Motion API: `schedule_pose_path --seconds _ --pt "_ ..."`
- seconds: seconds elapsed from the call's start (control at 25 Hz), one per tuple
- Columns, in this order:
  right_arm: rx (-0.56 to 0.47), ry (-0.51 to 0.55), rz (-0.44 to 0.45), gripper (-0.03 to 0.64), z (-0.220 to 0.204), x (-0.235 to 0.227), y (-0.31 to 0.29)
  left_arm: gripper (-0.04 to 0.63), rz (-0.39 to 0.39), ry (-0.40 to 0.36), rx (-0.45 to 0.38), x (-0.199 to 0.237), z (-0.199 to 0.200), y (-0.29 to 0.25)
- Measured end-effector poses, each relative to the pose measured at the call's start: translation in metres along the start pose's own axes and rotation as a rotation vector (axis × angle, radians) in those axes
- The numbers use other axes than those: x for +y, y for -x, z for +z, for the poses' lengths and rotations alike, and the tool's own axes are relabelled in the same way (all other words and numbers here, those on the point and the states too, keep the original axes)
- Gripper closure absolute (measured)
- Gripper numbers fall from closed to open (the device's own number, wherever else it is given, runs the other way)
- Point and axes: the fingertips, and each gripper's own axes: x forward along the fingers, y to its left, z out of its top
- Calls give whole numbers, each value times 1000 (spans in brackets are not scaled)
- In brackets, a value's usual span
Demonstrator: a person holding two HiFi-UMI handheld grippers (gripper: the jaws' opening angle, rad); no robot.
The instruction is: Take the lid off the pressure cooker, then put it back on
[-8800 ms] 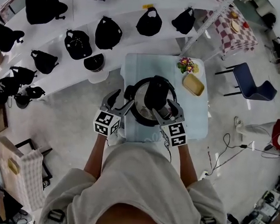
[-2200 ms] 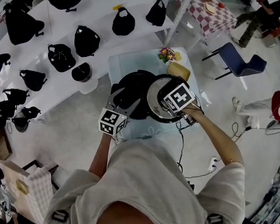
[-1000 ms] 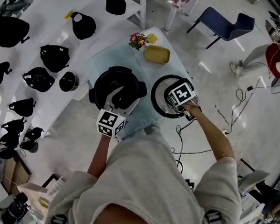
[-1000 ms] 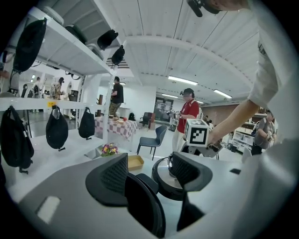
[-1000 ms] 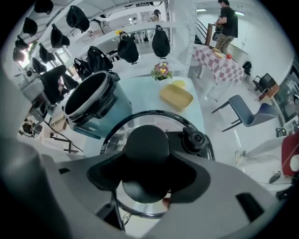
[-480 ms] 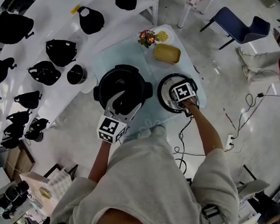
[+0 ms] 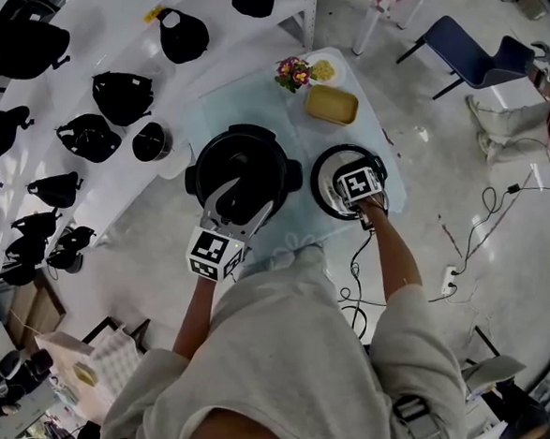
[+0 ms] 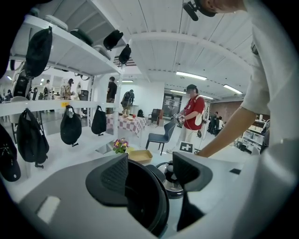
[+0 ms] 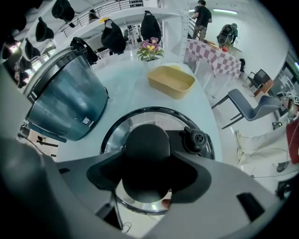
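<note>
The black pressure cooker [image 7: 244, 168] stands open on the pale blue table [image 7: 207, 115]. Its round steel lid [image 7: 328, 191] lies flat on the table just right of the pot. My right gripper [image 7: 354, 188] is over the lid, jaws shut on the lid's black knob [image 9: 147, 142]; a small black valve [image 9: 195, 138] sits beside it. My left gripper [image 7: 242, 200] hovers at the pot's near rim, open. In the left gripper view the left gripper [image 8: 149, 170] has the pot's dark rim [image 8: 152, 200] between its spread jaws, and whether it touches is unclear.
A yellow tray [image 7: 331, 104] and a flower bunch [image 7: 293, 72] sit at the table's far end. White shelves with black bags [image 7: 121, 95] run along the left. A blue chair [image 7: 466, 44] and floor cables [image 7: 361, 267] lie to the right.
The lid, on the cooker 8.8 s ago, was carried right by my right gripper and now rests on the table. The left gripper stayed at the pot's near rim.
</note>
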Motion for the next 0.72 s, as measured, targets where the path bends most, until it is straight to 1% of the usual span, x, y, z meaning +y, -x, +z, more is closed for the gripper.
schedule_pose_path --seconds 0.2,0.28,0.4,0.48,0.56,0.72 --pt "-12 -1 -7 337 -2 -1 1 313 2 -1 -6 -1 0 3" --pt "-13 -20 -13 336 1 -2 3 313 2 0 -9 0 1 2" --pt "-68 -55 -12 324 10 -1 14 313 -4 -1 -13 1 2 1" --pt "-128 -55 -1 320 18 2 28 313 -8 -1 -19 0 3 0" --pt "-212 -58 10 321 26 6 47 313 -14 -1 -27 -1 4 -2" --pt "-431 -97 28 321 45 17 97 313 -28 1 -41 -4 8 -8"
